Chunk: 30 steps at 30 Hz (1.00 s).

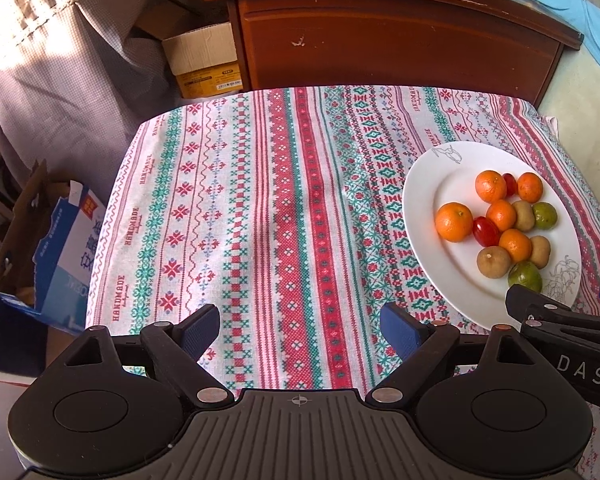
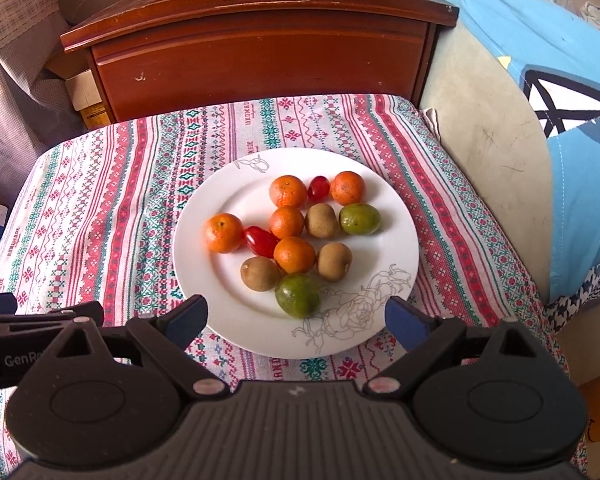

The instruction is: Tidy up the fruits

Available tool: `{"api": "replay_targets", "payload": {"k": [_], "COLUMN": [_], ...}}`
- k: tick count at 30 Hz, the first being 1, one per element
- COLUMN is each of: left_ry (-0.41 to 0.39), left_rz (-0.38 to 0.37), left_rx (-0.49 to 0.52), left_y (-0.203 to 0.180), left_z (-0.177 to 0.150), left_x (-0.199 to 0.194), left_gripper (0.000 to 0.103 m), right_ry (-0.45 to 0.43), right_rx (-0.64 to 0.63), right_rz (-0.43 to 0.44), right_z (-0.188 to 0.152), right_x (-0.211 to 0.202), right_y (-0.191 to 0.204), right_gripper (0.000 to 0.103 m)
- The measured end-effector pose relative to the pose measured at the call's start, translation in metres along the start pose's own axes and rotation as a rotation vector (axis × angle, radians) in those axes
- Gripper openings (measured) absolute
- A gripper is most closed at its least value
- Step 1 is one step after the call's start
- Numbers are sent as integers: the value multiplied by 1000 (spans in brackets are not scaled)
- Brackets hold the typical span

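Both hand-held grippers, left (image 1: 300, 330) and right (image 2: 296, 322), gape wide and empty above the table (image 1: 260, 200); fruit crowds the white plate (image 2: 204, 264).

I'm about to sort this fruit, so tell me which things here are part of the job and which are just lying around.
Part of the job:
white plate
five oranges
three kiwis
two green fruits
two red tomatoes
left gripper and right gripper, jaws open

Just lying around:
patterned tablecloth
wooden cabinet
cardboard boxes
blue cushion
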<state>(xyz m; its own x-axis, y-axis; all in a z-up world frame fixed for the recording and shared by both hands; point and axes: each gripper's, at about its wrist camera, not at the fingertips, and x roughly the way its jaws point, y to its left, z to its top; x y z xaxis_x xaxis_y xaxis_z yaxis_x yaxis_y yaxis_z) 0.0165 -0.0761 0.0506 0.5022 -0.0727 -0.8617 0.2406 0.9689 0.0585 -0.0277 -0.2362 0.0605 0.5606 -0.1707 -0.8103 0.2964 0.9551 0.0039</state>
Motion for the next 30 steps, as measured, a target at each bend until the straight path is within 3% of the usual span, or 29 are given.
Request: {"api": "replay_targets", "payload": {"k": [15,30], "left_ry": [-30,-2], "left_rz": [28,47], "left_rx": [-15,-75], "left_y": [26,69], "left_z": [-8,-28], "left_x": [-17,-10], "left_gripper": [89,89], "right_ry": [-23,-16], "right_rx": [-22,-209], "right_rz": [51,174], "right_z": [-8,-75], "right_x": [-9,-4], "right_y": [21,73], "right_gripper": [95,95]}}
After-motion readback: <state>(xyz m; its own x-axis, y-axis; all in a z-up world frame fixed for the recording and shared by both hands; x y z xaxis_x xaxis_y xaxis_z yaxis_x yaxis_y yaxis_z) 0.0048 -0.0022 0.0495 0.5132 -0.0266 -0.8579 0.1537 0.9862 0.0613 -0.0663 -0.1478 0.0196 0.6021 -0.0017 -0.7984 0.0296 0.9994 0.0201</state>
